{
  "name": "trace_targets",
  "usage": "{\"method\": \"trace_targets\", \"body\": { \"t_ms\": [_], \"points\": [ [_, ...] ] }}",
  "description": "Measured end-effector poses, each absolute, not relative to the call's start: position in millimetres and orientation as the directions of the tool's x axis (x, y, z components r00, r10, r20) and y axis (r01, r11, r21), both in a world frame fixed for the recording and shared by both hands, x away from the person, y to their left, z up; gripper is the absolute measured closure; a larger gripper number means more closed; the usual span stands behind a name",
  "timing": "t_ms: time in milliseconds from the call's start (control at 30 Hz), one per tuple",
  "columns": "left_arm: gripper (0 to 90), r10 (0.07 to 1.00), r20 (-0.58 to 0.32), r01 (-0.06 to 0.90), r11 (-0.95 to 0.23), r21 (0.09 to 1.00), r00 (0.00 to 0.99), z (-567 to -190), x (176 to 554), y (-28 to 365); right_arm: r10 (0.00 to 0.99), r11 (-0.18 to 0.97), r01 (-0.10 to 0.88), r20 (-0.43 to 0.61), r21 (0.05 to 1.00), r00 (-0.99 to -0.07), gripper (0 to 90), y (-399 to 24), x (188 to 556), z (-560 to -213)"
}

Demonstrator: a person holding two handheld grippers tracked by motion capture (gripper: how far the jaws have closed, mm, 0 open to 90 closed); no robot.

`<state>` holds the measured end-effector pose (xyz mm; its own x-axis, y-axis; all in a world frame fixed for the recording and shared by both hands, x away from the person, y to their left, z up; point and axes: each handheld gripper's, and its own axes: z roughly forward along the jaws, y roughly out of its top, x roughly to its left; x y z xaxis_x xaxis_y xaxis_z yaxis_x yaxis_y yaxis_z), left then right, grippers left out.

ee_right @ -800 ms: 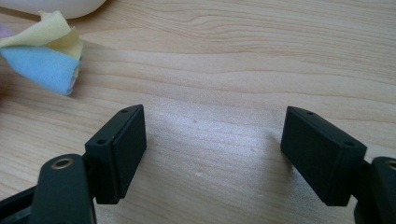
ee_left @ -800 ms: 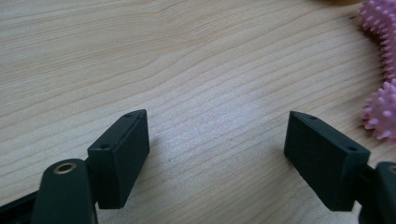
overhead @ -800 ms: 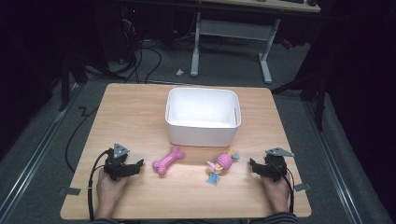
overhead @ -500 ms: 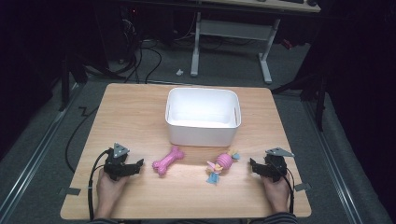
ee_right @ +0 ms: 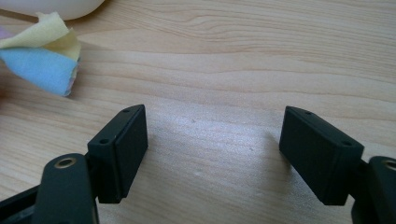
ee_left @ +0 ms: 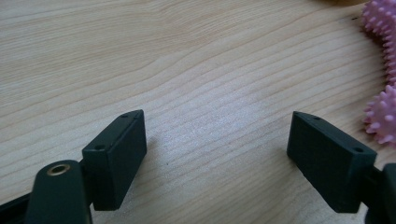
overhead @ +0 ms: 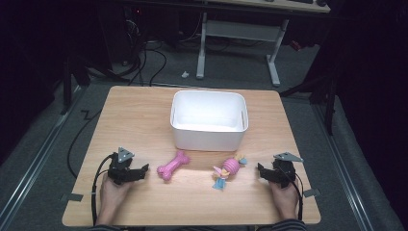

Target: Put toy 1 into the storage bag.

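Both tools released | left tool near pink bone | right tool near fabric toy

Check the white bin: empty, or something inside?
Empty. The high view looks into the white bin and shows bare white floor; both toys lie outside on the table.

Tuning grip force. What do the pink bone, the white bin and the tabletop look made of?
Pink bone: likely soft rubber, matte, covered in small nubs. White bin: probably moulded plastic, smooth, rounded corners, slight sheen. Tabletop: light wood or wood-look laminate, with visible grain lines.
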<state>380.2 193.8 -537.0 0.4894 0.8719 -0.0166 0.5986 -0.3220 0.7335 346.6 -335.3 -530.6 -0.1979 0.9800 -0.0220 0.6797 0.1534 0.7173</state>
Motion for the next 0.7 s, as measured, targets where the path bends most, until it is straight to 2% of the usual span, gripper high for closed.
{"method": "trace_targets", "body": {
  "t_ms": [133,233,333,500,533,700],
  "points": [
    [14.8,0.873,-0.015,0.607,-0.326,0.724,0.487,-537,380,195,0.98,0.153,0.679,-0.021,0.718,-0.199,23.6,-335,347,-531],
    [14.8,0.872,-0.015,0.61,-0.329,0.721,0.489,-536,380,196,0.98,0.153,0.679,-0.022,0.718,-0.198,23.7,-335,347,-531],
    [15.0,0.871,0.005,0.609,-0.348,0.713,0.491,-534,379,198,0.98,0.152,0.679,-0.022,0.718,-0.197,23.7,-335,347,-531],
    [16.1,0.866,-0.044,0.619,-0.321,0.717,0.499,-525,378,207,0.98,0.152,0.679,-0.022,0.718,-0.196,23.7,-335,347,-531],
    [19.4,0.862,-0.065,0.62,-0.307,0.722,0.502,-521,378,209,0.98,0.152,0.679,-0.022,0.718,-0.196,23.7,-335,347,-531],
    [20.4,0.86,-0.068,0.61,-0.301,0.733,0.505,-514,375,209,0.98,0.152,0.68,-0.022,0.718,-0.196,23.7,-335,347,-531]
  ]
}}
